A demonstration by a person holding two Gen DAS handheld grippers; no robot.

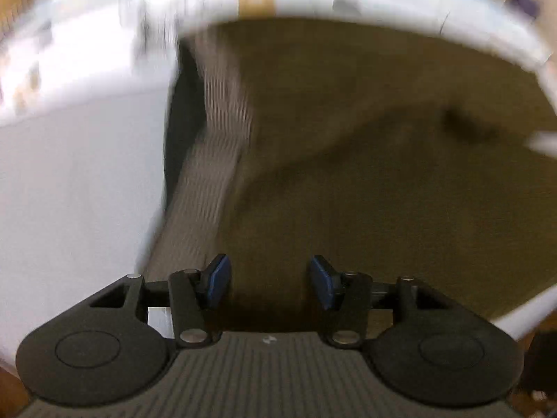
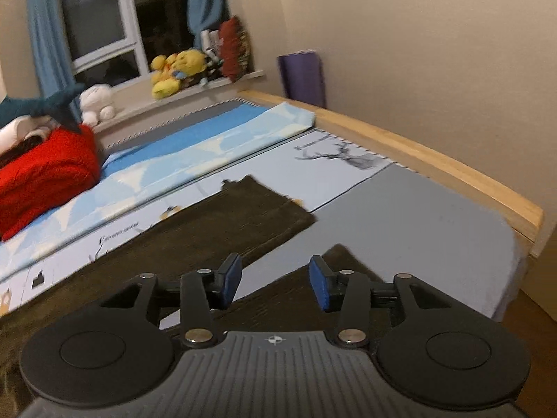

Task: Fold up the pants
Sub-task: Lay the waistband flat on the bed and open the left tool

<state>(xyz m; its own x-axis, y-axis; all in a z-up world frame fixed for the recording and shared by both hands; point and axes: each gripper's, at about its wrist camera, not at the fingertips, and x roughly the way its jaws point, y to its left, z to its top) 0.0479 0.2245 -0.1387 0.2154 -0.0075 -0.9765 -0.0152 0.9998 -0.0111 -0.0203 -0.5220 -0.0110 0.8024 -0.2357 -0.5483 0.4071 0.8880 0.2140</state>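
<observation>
Broadly, a bed (image 2: pixel 435 216) with a pale wooden frame fills the right wrist view, running from the lower left to the right edge. Its grey sheet is partly covered by a light blue patterned blanket (image 2: pixel 195 146) toward the upper left. Dark olive-brown pants (image 2: pixel 222 223) lie spread across the middle and lower left of that view, 1 leg end reaching toward the frame's centre. A red knitted bundle (image 2: pixel 45 170) sits at the left edge, with a yellow plush toy (image 2: pixel 174 71) on the windowsill above.

Seen from the left wrist, badly blurred, the pants (image 1: pixel 383 174) fill the centre and right, with a pale ribbed band (image 1: pixel 216 160) running down their left side.

At the bottom centre, the right gripper (image 2: pixel 275 280) stands partly open, nothing between its blue pads, hovering above the pants. The left gripper (image 1: pixel 269 280) is likewise partly open over the fabric, gripping nothing.
</observation>
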